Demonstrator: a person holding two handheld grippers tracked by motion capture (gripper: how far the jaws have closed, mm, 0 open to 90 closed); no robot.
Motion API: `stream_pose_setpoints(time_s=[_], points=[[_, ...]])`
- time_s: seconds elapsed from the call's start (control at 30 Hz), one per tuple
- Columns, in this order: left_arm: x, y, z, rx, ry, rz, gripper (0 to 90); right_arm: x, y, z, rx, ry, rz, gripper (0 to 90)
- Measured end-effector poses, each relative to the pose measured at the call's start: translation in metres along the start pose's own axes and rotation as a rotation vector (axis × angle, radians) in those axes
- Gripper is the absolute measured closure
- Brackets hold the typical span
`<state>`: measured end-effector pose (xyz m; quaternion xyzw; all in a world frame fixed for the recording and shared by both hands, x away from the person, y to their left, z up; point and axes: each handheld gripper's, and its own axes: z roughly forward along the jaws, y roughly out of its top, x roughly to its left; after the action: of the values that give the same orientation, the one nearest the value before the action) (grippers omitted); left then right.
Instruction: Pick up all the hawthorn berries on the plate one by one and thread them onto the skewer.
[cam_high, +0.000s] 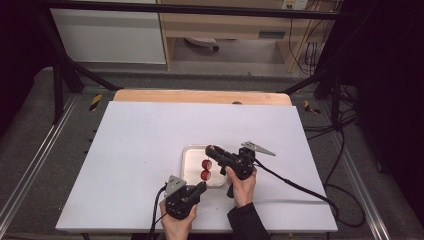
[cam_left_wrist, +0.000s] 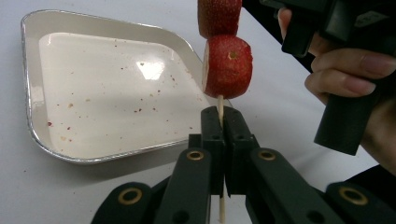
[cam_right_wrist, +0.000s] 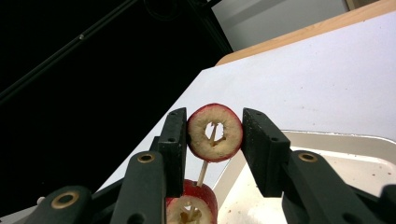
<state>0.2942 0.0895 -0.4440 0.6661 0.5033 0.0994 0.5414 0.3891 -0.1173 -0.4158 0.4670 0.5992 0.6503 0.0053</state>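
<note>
Left gripper (cam_left_wrist: 220, 122): jaws fully closed on the skewer (cam_left_wrist: 220, 108), lower centre of the frame. Right gripper (cam_right_wrist: 212, 133): jaws part open, clamping the top fruit slice (cam_right_wrist: 215, 132) on the stick, above the tray (cam_high: 189, 167) on the worktop (cam_high: 140, 145).

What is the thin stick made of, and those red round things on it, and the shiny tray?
The stick looks like pale, matt wood or bamboo. The red pieces look like real cored fruit, perhaps hawthorn: speckled red skin, pale flesh. The tray seems to be thin foil, with a silvery rolled rim.
</note>
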Motion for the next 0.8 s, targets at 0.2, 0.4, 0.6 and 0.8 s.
stream_pose_setpoints(time_s=[0.2, 0.4, 0.6, 0.8], points=[[0.0022, 0.0, -0.0017, -0.02, 0.001, -0.013, 88.4, 0.0011, -0.0008, -0.0015, -0.02, 0.001, 0.011, 62.6], [0.0012, -0.001, 0.0012, -0.003, 0.0, -0.006, 88.5, 0.0011, -0.0043, -0.0007, -0.008, -0.002, 0.006, 62.7], [0.0011, -0.0016, 0.0013, -0.004, -0.002, 0.018, 88.7, 0.0024, -0.0037, -0.0032, 0.003, 0.004, -0.002, 62.7], [0.003, -0.0018, 0.0006, -0.008, 0.002, 0.048, 88.8, 0.0006, -0.001, -0.0028, 0.025, 0.012, -0.006, 61.7]])
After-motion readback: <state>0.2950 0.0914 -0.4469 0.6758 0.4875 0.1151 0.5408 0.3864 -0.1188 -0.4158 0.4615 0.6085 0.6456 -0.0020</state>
